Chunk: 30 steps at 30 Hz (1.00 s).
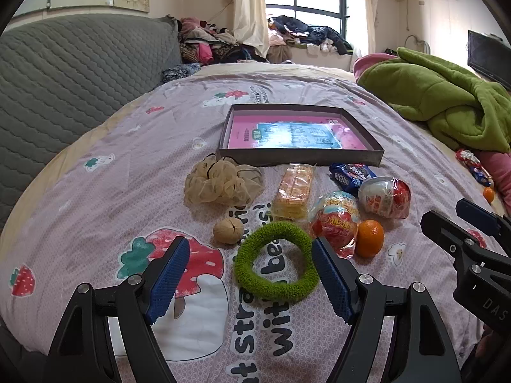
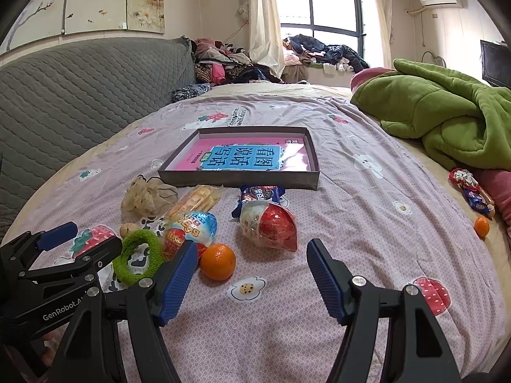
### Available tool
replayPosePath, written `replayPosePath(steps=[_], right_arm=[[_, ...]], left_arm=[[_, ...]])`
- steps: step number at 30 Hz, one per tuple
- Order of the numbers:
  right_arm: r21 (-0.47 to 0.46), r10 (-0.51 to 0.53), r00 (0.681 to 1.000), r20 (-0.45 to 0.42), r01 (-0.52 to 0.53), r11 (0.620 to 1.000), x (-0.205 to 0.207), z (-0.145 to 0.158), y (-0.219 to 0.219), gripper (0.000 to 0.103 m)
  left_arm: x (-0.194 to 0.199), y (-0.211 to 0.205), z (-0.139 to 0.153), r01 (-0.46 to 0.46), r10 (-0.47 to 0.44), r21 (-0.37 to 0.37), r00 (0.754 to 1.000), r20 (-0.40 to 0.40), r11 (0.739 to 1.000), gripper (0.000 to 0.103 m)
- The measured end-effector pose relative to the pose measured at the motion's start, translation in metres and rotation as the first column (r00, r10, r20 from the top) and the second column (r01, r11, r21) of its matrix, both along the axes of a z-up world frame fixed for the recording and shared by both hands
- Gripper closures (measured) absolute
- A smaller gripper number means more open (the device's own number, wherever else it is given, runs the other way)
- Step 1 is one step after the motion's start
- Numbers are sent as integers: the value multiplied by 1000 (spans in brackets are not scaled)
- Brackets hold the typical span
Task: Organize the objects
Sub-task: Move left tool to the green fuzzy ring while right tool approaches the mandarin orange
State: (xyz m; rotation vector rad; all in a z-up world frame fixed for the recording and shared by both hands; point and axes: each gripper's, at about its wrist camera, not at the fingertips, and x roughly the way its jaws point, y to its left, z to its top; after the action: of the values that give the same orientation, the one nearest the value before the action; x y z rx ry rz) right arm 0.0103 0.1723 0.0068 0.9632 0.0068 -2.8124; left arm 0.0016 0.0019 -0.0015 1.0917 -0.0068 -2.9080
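Snacks and hair ties lie clustered on the bed (image 1: 95, 166) before the shallow box (image 1: 300, 156), so I hover my left hand-held gripper (image 1: 250, 282), released, over the green hair tie (image 1: 276, 261), right hand-held gripper (image 2: 250, 282) likewise empty.

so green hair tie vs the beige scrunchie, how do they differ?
The green hair tie is a fuzzy, firm open ring lying flat; the beige scrunchie is sheer fabric bunched into a crumpled heap with no clear hole. The green hair tie lies nearest the cameras, in front of the left gripper; the beige scrunchie sits farther back, close to the box. Both lie on the bedspread, outside the box.
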Motion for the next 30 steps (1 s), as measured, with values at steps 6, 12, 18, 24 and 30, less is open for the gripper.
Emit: replayPosePath(steps=[6, 12, 18, 24, 30], right_arm=[[2, -5, 1000, -3, 5, 1000, 1, 1, 0, 33], [4, -7, 1000, -7, 7, 1000, 2, 3, 0, 33], [2, -7, 1000, -21, 7, 1000, 3, 6, 0, 33], [-3, 8, 1000, -23, -8, 1000, 3, 6, -1, 33], [14, 35, 999, 8, -35, 999, -2, -4, -8, 33]], left_arm=[[1, -1, -1, 1, -1, -2, 1000, 2, 1000, 23], [1, -1, -1, -1, 1, -4, 1000, 3, 1000, 23], [0, -4, 1, -7, 7, 4, 1000, 0, 1000, 23], [-2, -8, -1, -4, 4, 10, 1000, 7, 1000, 23], [-10, -15, -13, -1, -1, 37, 999, 51, 999, 23]])
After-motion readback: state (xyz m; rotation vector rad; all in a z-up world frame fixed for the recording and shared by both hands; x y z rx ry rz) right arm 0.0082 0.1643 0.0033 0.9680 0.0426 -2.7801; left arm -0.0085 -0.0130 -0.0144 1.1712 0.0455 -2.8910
